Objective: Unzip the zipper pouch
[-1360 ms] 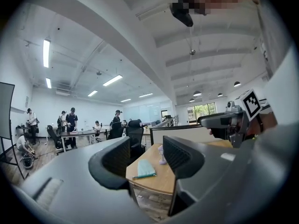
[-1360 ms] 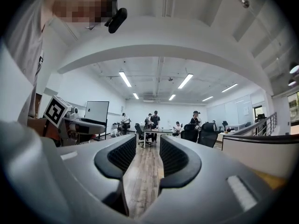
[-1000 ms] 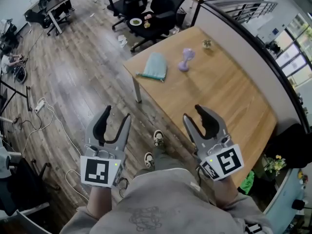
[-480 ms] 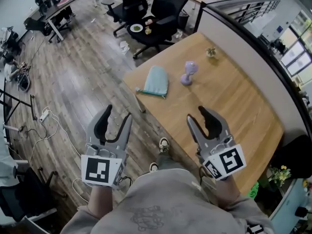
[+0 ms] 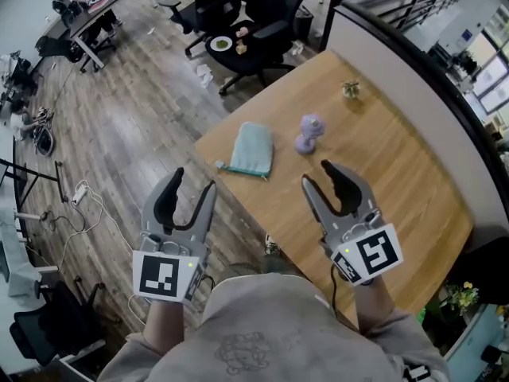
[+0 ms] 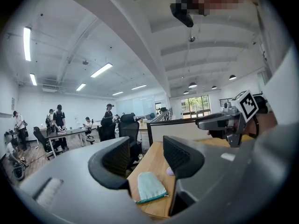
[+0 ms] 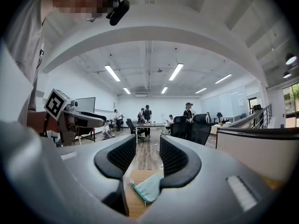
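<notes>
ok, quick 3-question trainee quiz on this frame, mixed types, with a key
1. True or false: the left gripper is shut on the zipper pouch.
2. What lies beside the pouch on the wooden table? A) purple dumbbell B) mug C) scissors
3. Fill in: the jaws of the right gripper stand ___, with nothing held.

Key: 1 false, it is open and short of the table; 2 A; 3 apart.

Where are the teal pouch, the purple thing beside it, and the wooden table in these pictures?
teal pouch (image 5: 253, 150), head view, middle of its fabric body.
purple thing (image 5: 307, 134), head view, its middle.
wooden table (image 5: 398, 189), head view, a bare patch of its top.
</notes>
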Available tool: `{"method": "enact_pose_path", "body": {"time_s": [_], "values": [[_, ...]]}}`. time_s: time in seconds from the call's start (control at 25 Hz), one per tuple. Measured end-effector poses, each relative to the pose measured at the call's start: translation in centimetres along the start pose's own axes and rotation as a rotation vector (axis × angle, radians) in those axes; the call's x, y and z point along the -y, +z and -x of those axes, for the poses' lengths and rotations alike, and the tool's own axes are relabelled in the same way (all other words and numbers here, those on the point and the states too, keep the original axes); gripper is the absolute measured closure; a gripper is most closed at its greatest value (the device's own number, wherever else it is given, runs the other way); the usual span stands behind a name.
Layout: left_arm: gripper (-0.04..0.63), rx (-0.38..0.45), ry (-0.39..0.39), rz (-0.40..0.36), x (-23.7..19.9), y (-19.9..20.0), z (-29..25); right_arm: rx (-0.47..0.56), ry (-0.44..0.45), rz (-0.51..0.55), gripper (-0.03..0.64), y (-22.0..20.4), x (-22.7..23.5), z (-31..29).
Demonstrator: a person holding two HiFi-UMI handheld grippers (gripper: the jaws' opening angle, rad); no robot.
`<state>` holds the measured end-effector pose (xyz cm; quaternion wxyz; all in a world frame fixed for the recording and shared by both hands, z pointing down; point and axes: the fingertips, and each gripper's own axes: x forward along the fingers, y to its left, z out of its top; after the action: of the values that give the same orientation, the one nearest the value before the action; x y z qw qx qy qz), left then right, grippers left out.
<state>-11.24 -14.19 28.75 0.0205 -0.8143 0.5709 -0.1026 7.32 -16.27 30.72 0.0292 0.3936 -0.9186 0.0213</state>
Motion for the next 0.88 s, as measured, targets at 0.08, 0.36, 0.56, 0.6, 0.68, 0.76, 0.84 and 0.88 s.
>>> {"method": "enact_pose_path", "body": {"time_s": [0.08,0.36,0.56,0.6,0.68,0.76,0.84,0.88], "values": [[0.376,-0.007,-0.001,-0.001,0.1,-0.1,-1.3,-0.008,-0.003,-0.010,0.449,-0.5,1.3,-0.4],[0.376,-0.053,-0.038,0.003,0.6,-0.6,-3.8,-0.044,-0.044,-0.052,0.449,-2.3,4.4,-0.6],[0.376,-0.075,-0.067,0.004,-0.2,-1.4,-5.3,-0.079,-0.045,-0.041,0.449,-3.5,4.9,-2.2],[0.376,-0.079,-0.074,0.006,-0.3,-1.7,-5.6,-0.091,-0.042,-0.035,0.449,-3.9,4.9,-2.5],[0.376,-0.090,-0.084,0.014,-0.6,-2.2,-6.0,-0.123,-0.027,-0.017,0.449,-4.7,4.9,-3.2],[0.376,-0.112,-0.094,0.024,-1.1,-3.0,-6.5,-0.166,0.008,-0.012,0.449,-5.8,4.7,-4.4],[0.376,-0.153,-0.109,0.027,-1.2,-4.2,-6.9,-0.219,0.051,-0.010,0.449,-7.4,4.5,-5.8],[0.376,-0.161,-0.117,0.028,-1.2,-4.7,-7.2,-0.247,0.070,0.004,0.449,-8.2,4.4,-6.5]]}}
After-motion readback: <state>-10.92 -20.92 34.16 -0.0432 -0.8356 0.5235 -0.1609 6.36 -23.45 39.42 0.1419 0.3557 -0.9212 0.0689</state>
